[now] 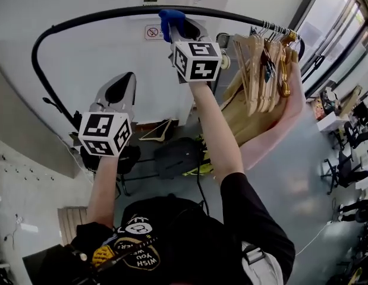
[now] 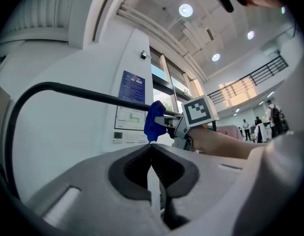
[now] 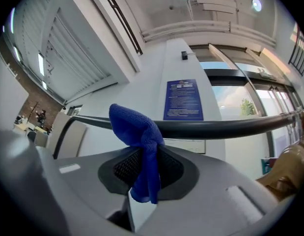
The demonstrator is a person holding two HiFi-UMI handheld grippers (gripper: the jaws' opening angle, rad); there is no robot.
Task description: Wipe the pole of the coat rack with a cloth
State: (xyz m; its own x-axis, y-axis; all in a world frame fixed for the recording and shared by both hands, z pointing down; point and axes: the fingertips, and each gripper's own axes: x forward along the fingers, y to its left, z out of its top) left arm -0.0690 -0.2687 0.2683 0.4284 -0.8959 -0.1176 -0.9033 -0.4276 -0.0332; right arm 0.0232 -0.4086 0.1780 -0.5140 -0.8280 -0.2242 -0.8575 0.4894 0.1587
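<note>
Two jaws of the right gripper [image 3: 144,157] are clamped together on a hanging fold of the blue cloth [image 3: 135,128], which fills the narrow slot between them and dangles a little below the pads. Above the jaws the cloth bunches up and lies over the black pole [image 3: 218,128], touching it and covering a short stretch of the bar. From the head view the right gripper [image 1: 179,29] is held high on an outstretched arm, its marker cube [image 1: 197,60] facing the camera, with the cloth [image 1: 170,19] pressed onto the pole [image 1: 100,15] near the middle of its top run. The left gripper [image 2: 152,150] has its jaws closed against each other with nothing between them; it points up toward the bar from lower down, well apart from the pole [image 2: 88,93], and looks across at the cloth [image 2: 154,119]. In the head view the left gripper [image 1: 123,83] sits below and to the left of the right one. Left of both, the pole curves downward into the side of the coat rack [image 1: 36,58]. At the right end of the bar a tight bunch of wooden hangers [image 1: 261,70] hangs, near the cloth but not touching it. Behind the bar a blue poster [image 3: 182,100] is fixed to the white wall [image 3: 142,87], and a small no-smoking sign [image 1: 153,32] shows just beneath the pole.
</note>
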